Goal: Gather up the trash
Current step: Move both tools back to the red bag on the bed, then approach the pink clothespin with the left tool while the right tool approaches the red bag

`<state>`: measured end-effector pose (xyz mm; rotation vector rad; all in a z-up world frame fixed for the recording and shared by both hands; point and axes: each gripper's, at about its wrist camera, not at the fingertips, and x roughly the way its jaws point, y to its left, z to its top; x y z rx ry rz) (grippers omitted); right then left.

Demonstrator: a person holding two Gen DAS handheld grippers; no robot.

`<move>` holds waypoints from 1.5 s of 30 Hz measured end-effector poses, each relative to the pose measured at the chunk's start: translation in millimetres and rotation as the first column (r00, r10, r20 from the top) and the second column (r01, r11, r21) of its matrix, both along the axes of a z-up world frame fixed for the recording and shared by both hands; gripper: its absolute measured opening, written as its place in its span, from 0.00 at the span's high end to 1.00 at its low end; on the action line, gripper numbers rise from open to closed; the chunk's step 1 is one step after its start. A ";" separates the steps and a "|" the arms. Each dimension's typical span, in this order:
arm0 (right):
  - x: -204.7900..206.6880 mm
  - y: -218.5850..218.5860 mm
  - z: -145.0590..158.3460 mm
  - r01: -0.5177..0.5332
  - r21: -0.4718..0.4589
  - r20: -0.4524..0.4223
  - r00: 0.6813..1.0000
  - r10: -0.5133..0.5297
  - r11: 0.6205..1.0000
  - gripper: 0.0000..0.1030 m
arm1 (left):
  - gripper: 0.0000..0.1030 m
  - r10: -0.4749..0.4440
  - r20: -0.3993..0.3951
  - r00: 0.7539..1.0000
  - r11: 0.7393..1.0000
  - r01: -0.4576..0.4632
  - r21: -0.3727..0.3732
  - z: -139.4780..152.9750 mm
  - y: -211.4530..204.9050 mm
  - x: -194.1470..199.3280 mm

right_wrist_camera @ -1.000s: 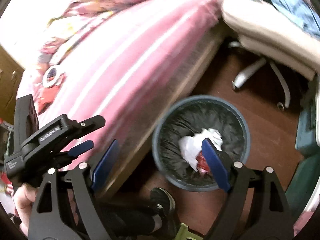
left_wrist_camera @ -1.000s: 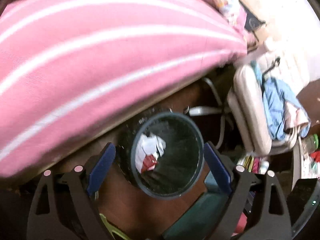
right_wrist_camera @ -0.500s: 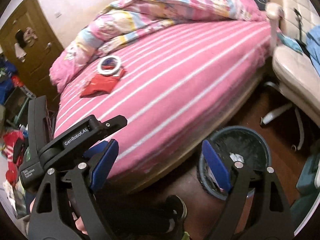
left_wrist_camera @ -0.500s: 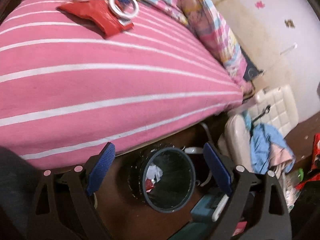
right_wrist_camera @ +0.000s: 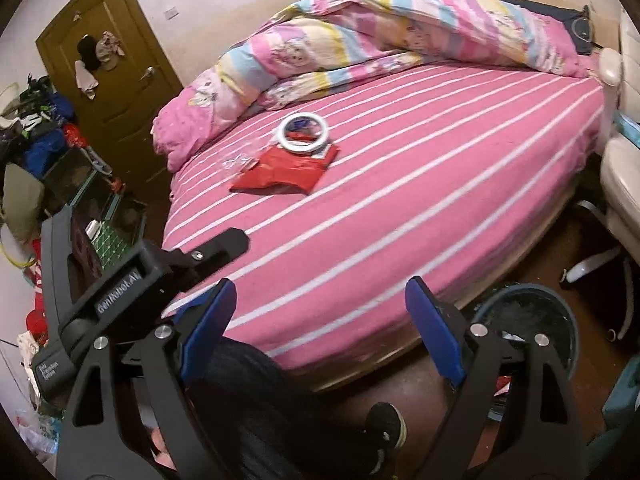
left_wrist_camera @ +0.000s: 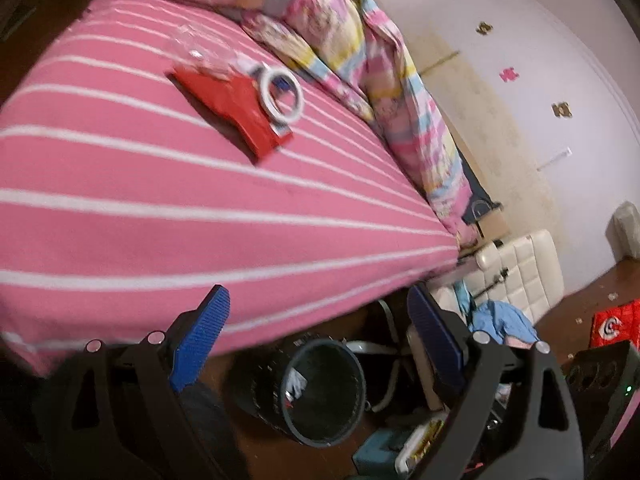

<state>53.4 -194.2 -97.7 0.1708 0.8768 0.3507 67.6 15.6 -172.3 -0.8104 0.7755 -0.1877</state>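
Note:
A red wrapper (right_wrist_camera: 286, 170) lies on the pink striped bed (right_wrist_camera: 420, 208), with a white tape ring (right_wrist_camera: 303, 134) on its far end and clear plastic (right_wrist_camera: 236, 162) beside it. They also show in the left wrist view: wrapper (left_wrist_camera: 232, 114), ring (left_wrist_camera: 280, 96). A dark round bin (left_wrist_camera: 324, 394) stands on the floor by the bed, with white and red trash inside; its rim shows in the right wrist view (right_wrist_camera: 528, 294). My left gripper (left_wrist_camera: 318, 340) is open and empty above the bin. My right gripper (right_wrist_camera: 320, 320) is open and empty at the bed's near edge.
A rumpled pastel duvet (right_wrist_camera: 360, 52) lies along the bed's far side. A cream office chair (left_wrist_camera: 516, 264) with blue clothes stands right of the bin. A brown door (right_wrist_camera: 108, 52) and piled clutter (right_wrist_camera: 48, 152) are at the left. The person's black shoe (right_wrist_camera: 384, 420) is on the floor.
Both grippers have risen and tilted up from the bin toward the bed. The wrapper and tape ring have come into view. Both stay open.

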 end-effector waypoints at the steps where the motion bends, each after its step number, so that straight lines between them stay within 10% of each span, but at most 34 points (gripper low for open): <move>1: 1.7 5.9 -0.1 -0.008 0.000 -0.001 1.000 0.008 1.000 0.17 | 0.15 0.009 0.002 1.000 1.000 -0.009 0.007 0.5 8.9 0.4; 22: 76.1 102.9 -36.9 -0.089 0.071 -0.126 0.987 0.097 0.994 0.17 | 0.15 0.044 -0.004 0.999 0.993 -0.044 0.110 -15.4 122.5 53.4; 45: 162.6 129.5 -92.3 0.114 0.252 -0.272 0.961 -0.042 0.961 0.17 | 0.15 -0.002 -0.049 0.999 0.986 0.010 0.168 -42.1 150.3 139.8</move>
